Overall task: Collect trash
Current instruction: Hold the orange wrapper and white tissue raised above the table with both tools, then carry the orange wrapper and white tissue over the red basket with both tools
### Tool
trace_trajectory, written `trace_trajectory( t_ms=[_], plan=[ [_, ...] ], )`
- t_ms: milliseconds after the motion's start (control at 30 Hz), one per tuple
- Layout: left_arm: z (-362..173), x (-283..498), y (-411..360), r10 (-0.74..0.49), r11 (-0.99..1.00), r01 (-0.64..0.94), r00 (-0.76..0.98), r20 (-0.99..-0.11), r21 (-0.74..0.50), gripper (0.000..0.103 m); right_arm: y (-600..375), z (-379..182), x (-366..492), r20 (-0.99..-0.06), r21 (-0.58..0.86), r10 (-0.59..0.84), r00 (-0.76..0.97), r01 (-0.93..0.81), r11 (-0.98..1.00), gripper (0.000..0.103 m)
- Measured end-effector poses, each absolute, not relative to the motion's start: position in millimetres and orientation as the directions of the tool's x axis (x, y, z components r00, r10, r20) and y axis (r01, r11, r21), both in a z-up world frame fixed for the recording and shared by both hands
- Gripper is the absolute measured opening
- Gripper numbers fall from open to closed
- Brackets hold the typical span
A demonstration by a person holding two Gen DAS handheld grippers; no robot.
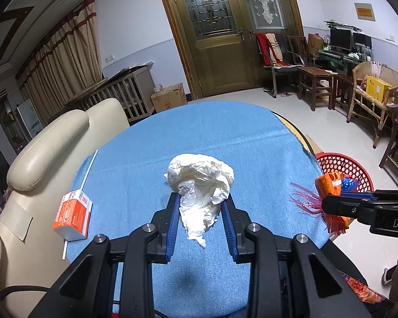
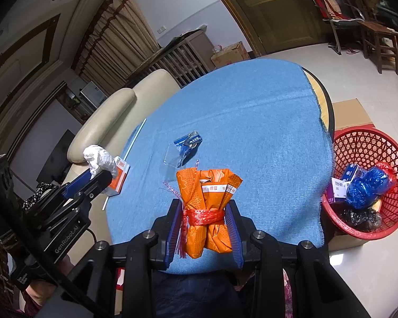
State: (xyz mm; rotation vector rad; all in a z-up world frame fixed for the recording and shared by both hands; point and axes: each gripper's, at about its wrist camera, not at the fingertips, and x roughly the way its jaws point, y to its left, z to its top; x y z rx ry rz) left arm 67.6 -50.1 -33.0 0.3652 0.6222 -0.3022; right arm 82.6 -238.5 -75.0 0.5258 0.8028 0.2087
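Observation:
My left gripper (image 1: 201,201) is shut on a crumpled white plastic bag (image 1: 201,182), held above the blue tablecloth (image 1: 225,132). My right gripper (image 2: 203,206) is shut on an orange paper bundle (image 2: 208,206) tied with red string. Each gripper shows in the other view: the right gripper (image 1: 331,206) at the right with the orange bundle (image 1: 330,185), the left gripper (image 2: 95,175) at the left with the white bag (image 2: 99,159). A red mesh basket (image 2: 368,145) stands on a box right of the table, holding blue and black trash.
An orange-white carton (image 1: 73,214) with a straw (image 1: 89,167) lies at the table's left edge. A blue wrapper in clear plastic (image 2: 184,145) lies mid-table. A cream armchair (image 1: 47,153) stands left of the table. Wooden chairs (image 1: 315,84) stand far right.

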Motion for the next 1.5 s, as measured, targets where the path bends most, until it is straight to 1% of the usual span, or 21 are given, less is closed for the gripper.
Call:
trace_trajectory(
  t_ms=[1500],
  plan=[
    [-37.1,64.9,-77.0,-0.178,0.849,0.442,0.754,-0.633,0.288,0.033,-275.6,-77.5,61.5,-0.611,0.566,0.348,0.711,0.085,0.82,0.036]
  ],
)
